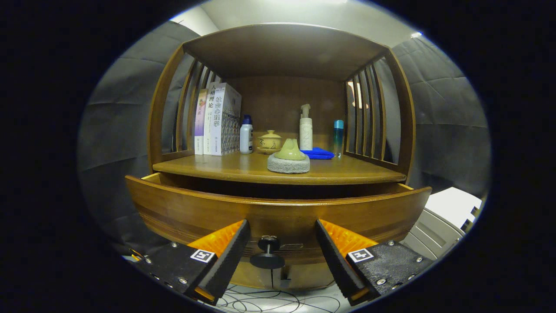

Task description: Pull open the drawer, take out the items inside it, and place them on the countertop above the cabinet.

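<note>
Between the spread fingers of the gripper [282,248] sits the drawer's dark knob [267,253], untouched on either side, so the gripper is released and grasps nothing. Behind the knob, the wooden drawer [195,208] stands pulled out from the cabinet, its inside hidden from here. Above the drawer, on the countertop [347,174], rests a pale green scrubber on a grey pad [289,158]. Beyond it stand books [219,119], a white bottle [246,134], a lidded cup [269,141], a pump bottle [306,128], a blue cloth [319,152] and a teal bottle [338,137].
</note>
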